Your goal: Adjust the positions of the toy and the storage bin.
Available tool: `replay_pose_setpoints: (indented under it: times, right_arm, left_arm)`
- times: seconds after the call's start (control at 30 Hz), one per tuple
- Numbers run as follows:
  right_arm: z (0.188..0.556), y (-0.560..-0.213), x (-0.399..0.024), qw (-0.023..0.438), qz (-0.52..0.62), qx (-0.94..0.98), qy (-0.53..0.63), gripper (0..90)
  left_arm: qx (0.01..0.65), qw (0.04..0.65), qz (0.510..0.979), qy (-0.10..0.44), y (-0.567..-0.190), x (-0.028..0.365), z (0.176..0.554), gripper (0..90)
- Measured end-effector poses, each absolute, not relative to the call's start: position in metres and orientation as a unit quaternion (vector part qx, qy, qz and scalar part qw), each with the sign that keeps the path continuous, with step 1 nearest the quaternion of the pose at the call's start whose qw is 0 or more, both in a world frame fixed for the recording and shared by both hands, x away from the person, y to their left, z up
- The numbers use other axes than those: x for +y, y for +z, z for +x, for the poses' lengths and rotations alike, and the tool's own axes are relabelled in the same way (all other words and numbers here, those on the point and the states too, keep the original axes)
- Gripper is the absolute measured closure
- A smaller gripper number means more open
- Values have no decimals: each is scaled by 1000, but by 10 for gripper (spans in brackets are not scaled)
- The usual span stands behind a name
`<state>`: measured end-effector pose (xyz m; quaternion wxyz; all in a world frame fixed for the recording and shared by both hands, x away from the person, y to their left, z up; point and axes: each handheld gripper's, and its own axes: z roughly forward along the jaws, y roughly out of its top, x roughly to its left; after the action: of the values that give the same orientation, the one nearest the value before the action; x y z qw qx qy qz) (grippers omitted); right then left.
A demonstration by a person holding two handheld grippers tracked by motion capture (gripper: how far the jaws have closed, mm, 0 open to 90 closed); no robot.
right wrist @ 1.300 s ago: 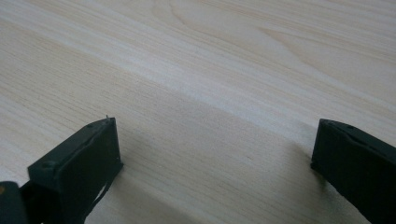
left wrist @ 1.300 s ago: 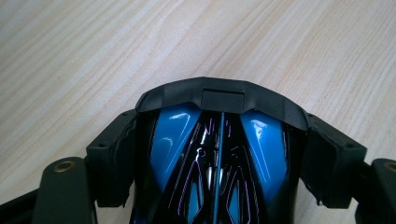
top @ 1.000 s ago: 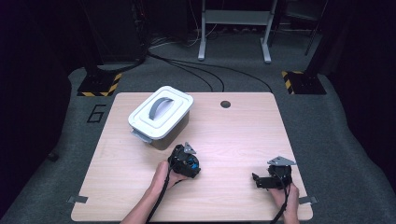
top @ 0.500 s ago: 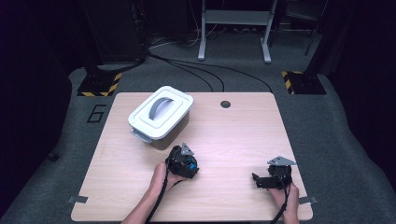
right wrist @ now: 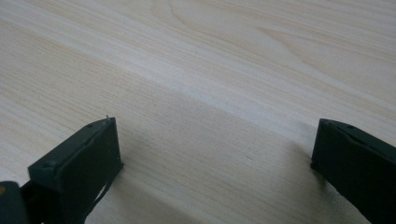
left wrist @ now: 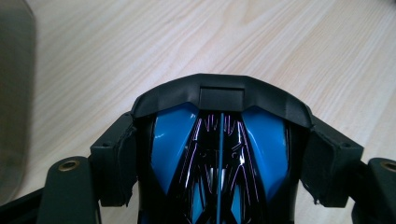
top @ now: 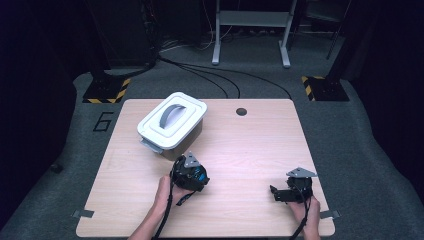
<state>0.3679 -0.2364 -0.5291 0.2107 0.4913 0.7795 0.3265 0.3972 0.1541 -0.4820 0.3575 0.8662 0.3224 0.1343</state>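
Item: blue-and-black toy car (left wrist: pixel 219 154), clamped between the pads of my left tool (top: pixel 190 172), carried just above the bench (top: pixel 250 145). White lidded box (top: pixel 172 122) at eleven o'clock (lid on). Right tool (top: pixel 290 192) empty, jaws apart. Next: probably unlidding.

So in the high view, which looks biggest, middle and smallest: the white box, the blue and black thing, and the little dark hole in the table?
1. The white box with the grey handle looks biggest by far.
2. The blue and black thing, clamped in the left gripper, is middle-sized, though it may sit a bit nearer the camera.
3. The dark hole is smallest.
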Motion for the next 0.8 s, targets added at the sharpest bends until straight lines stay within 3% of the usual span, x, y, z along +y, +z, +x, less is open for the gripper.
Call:
replay_pose_setpoints:
  times: [0.53, 0.8]
  right_arm:
    - [368, -529, -236, 210, 491, 779, 327, 3]
    - [368, -529, -236, 210, 492, 779, 328, 3]
  left_arm:
    - [335, 469, 798, 177, -448, 200, 362, 250]
    - [338, 481, 786, 191, -438, 222, 353, 250]
